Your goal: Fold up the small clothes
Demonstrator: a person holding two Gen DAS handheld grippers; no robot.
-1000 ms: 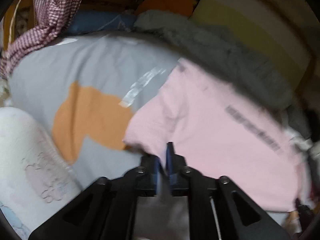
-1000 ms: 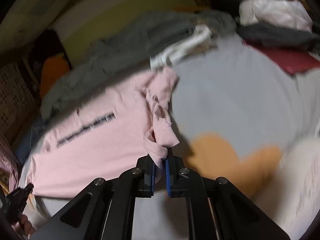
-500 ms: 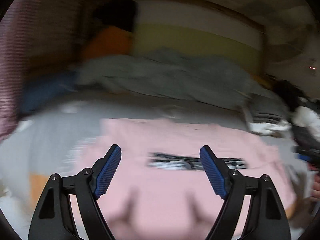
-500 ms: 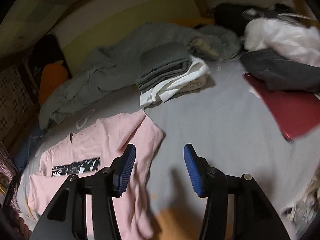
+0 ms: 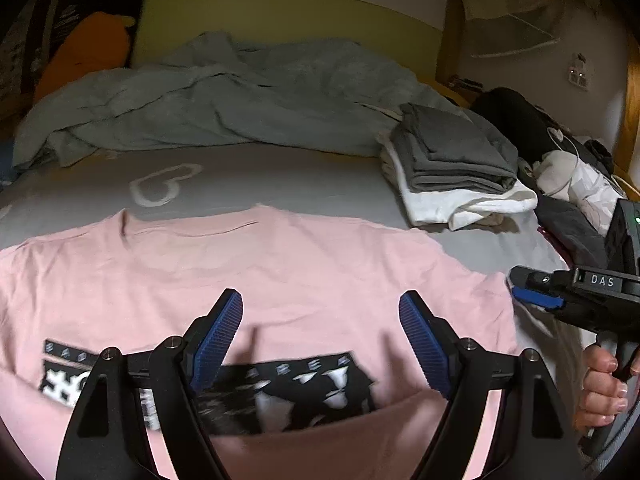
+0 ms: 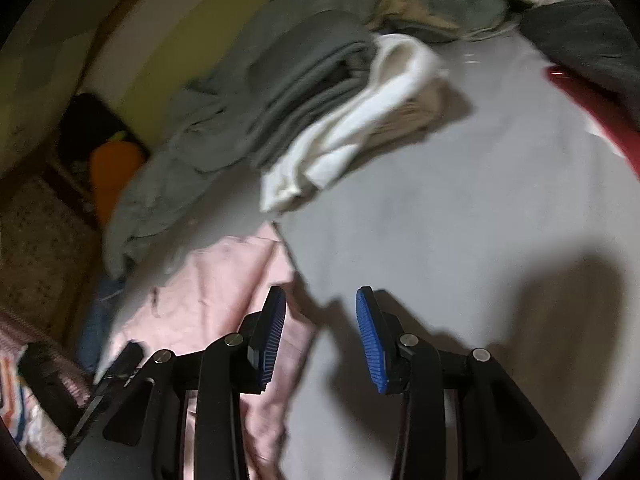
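Bed (image 5: pixel 280 176) carries one pink shirt (image 5: pixel 280 272), seemingly three folded garments (image 5: pixel 452 168); each hand-held gripper, left (image 5: pixel 320 344) and right (image 6: pixel 320 336), gapes empty.

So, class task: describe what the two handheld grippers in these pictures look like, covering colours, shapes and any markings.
The left gripper has a black angular frame with triangular cut-outs and silver bolts; its two fingers carry ribbed blue pads. The right gripper is built the same. Seen from the left camera, its black body shows white letters "DAS", a small green light and a black handle. No sleeves or cables are visible.
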